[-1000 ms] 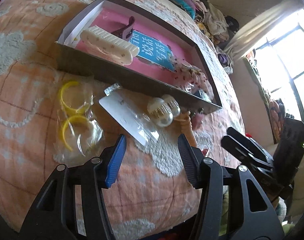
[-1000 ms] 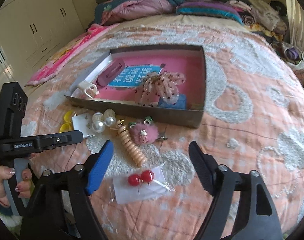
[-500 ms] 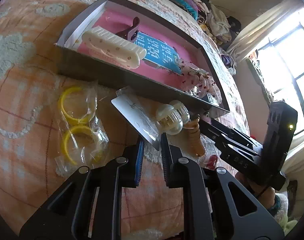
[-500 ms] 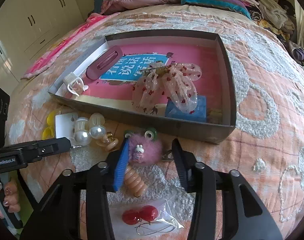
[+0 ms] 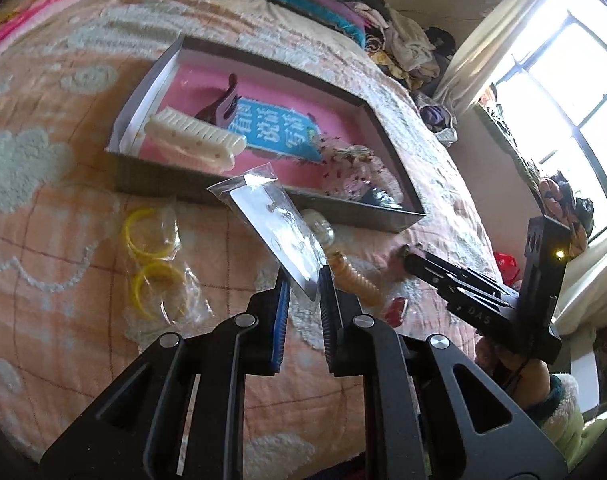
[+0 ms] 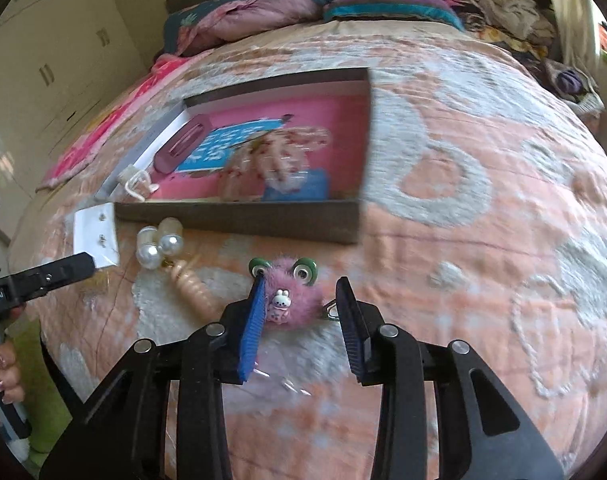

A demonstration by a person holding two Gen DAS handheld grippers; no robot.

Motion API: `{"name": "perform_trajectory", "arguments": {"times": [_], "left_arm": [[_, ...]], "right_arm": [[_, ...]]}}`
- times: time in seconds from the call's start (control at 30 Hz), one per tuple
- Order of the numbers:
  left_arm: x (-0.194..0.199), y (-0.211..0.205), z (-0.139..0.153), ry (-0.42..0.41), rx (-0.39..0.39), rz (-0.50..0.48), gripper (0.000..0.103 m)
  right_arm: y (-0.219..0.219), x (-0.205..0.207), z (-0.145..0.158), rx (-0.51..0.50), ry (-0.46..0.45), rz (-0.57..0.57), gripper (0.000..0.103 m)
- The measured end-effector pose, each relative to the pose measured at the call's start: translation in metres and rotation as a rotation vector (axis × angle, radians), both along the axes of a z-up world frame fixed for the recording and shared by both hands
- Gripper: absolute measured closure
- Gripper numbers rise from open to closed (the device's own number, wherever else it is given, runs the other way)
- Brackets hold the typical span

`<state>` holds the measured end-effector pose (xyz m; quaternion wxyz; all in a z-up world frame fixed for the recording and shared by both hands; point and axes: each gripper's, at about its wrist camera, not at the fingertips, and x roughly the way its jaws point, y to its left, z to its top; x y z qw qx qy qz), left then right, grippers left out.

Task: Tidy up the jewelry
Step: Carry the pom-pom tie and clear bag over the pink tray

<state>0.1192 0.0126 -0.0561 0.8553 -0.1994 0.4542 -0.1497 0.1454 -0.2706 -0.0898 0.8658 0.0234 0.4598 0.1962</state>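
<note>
Peach quilted bed (image 6: 483, 240), left tool (image 5: 303, 288) pinching white earring card in clear sleeve (image 5: 279, 232) lifted before pink-lined box (image 5: 355, 152), right tool (image 6: 301, 304) closing around fluffy pink hair clip (image 6: 291, 292), pads not yet pressing.

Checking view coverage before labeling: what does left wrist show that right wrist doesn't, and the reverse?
Left wrist only: bagged yellow hoops on the bedspread, a white comb in the box, the window.

Right wrist only: the pink fuzzy clip between the closing right gripper jaws, wardrobe doors.

Both: the box, pearl pieces, the spiral hair tie, and the white earring card pinched by the left gripper.
</note>
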Motion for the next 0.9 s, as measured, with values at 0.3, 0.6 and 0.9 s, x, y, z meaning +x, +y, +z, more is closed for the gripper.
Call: {"name": "perform_trajectory", "arguments": {"times": [0.3, 0.6, 0.9], "left_arm": [[-0.004, -0.008, 0.019, -0.043, 0.016, -0.018, 0.095], [-0.001, -0.017, 0.040, -0.092, 0.034, -0.040, 0.095], [0.011, -0.026, 0.064, -0.144, 0.057, -0.061, 0.095]], "right_arm": [[-0.049, -0.019, 0.028, 0.030, -0.059, -0.101, 0.069], [-0.062, -0.034, 0.065, 0.060, -0.138, -0.116, 0.069], [-0.048, -0.033, 0.093, 0.070, -0.192, -0.074, 0.069]]}}
